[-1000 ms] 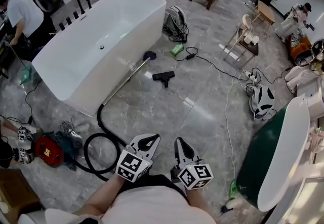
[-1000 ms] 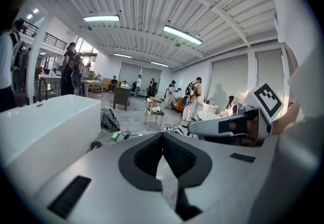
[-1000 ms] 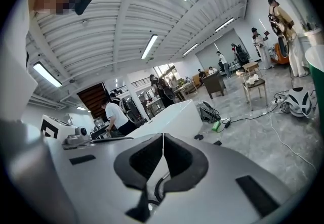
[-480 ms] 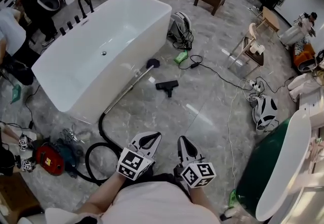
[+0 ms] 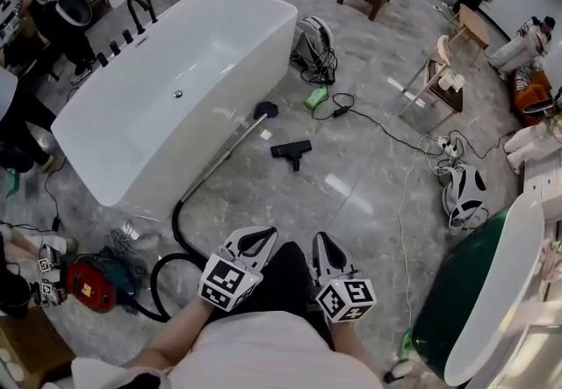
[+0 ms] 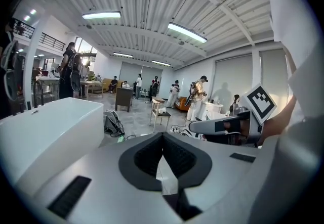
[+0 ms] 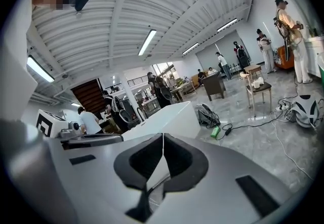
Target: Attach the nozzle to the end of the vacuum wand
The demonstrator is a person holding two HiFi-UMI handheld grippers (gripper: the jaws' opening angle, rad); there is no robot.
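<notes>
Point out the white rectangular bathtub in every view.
Head view: the white rectangular bathtub fills the upper left.
Left gripper view: the bathtub at the left edge, mid-height.
Right gripper view: the bathtub at centre, mid-height.
Shared landmark: the small green object lying just beyond its end.

Far left: white tub (image 5: 176, 89). Black nozzle (image 5: 291, 150), silver wand (image 5: 224, 154), black hose (image 5: 173, 216). Near left: red vacuum (image 5: 90, 284). Grey marbled floor (image 5: 369, 229). Right: green tub (image 5: 452, 286), white rim.

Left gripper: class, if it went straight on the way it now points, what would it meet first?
Probably the bare floor just right of the nozzle; nothing stands nearer the shut left gripper. Depth is unclear.
</notes>
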